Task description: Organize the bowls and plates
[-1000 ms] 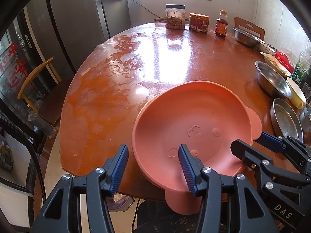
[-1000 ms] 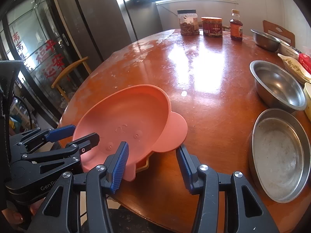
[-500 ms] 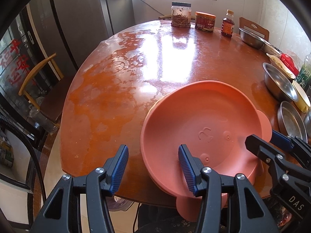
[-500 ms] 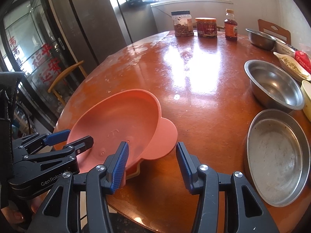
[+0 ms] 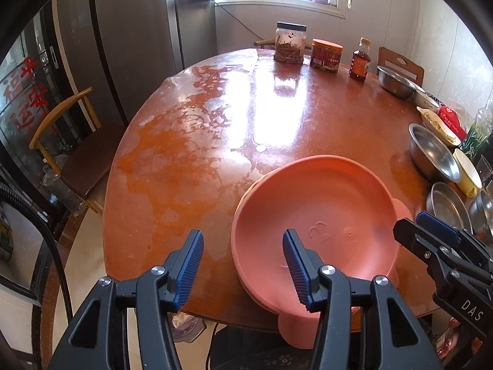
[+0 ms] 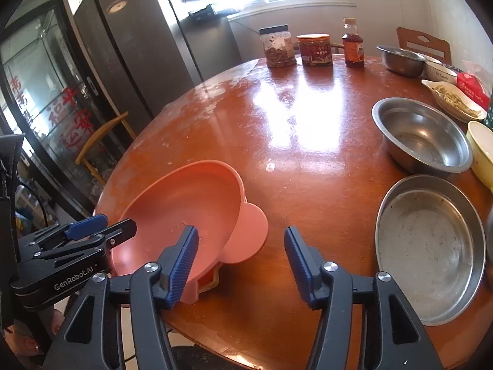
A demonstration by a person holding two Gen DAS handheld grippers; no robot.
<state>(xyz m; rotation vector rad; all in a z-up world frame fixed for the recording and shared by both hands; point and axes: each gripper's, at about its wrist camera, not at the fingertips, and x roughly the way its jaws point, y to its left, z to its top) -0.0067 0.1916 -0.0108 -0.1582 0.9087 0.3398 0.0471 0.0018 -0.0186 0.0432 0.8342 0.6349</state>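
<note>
Salmon-pink plate (image 5: 317,212) with faint raised face marks lies on the glossy red-brown table (image 5: 191,154), whose finish shows pale worn patches; beyond the plate stand a red-labelled tin (image 5: 326,55) and an amber bottle (image 5: 359,61); to its right, silver steel bowls (image 6: 422,134) and a pale yellow bowl (image 6: 482,151)

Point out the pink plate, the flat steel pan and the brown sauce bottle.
pink plate (image 5: 311,215): left wrist view, on its inner floor.
flat steel pan (image 6: 425,246): right wrist view, on its flat bottom.
brown sauce bottle (image 6: 353,50): right wrist view, on its label.
</note>
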